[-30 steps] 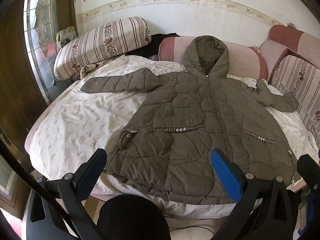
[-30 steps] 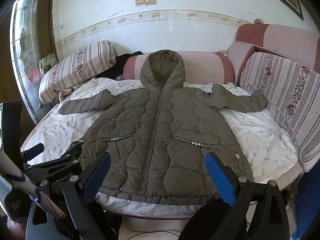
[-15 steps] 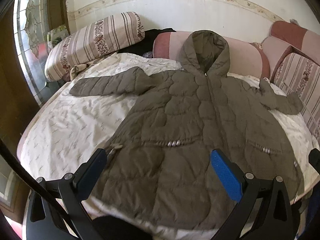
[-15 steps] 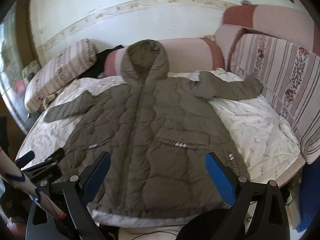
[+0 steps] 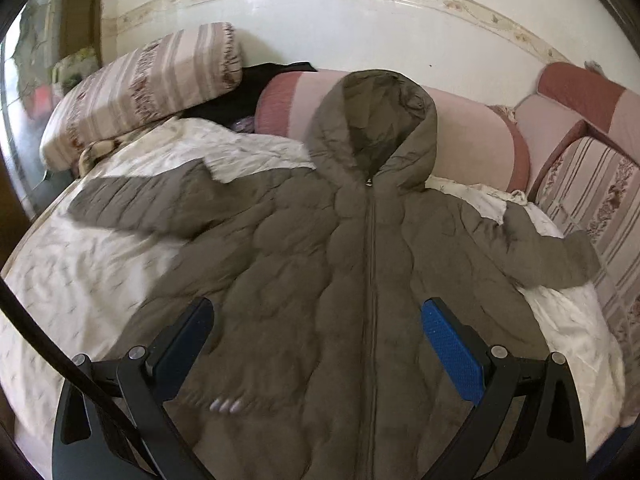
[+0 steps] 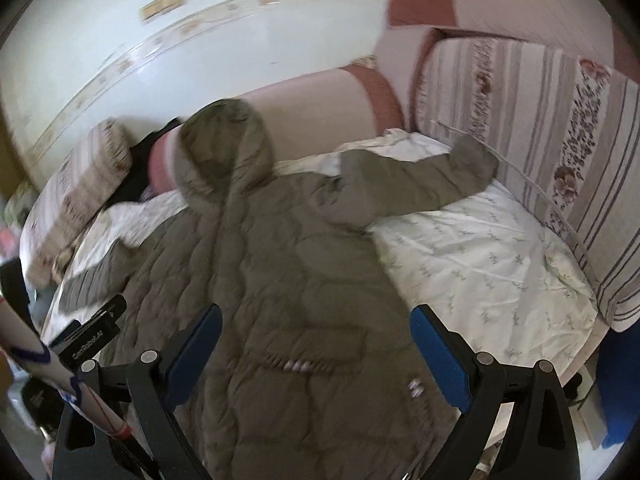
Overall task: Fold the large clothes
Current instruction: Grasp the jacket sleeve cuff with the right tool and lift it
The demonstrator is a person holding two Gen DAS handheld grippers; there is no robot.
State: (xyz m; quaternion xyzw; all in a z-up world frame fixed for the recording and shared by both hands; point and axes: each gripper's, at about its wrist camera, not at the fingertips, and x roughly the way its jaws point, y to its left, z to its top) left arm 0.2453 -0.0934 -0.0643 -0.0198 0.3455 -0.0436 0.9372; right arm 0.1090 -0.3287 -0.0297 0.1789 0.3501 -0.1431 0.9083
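the folding has not begun, judging by how things lie: the coat is spread flat, front up and zipped, on the bed, with both sleeves out to the sides and the hood resting up against a pink bolster at the wall. everything is left to do, likely the sleeves in first, then the body doubled over. the left gripper hangs over the lower front with its jaws wide apart and nothing between them; the right gripper hangs over the coat's right half the same way, spread and empty. the coat is olive, puffy and quilted in wavy, scale-like panels, with a matte shell and a row of pale beads along each pocket; it looks thick and springy, so folds may not stay flat. the sheet under it is white, crumpled, with a small sprig print. striped cushions line the right side, and a striped pillow sits at the far left.
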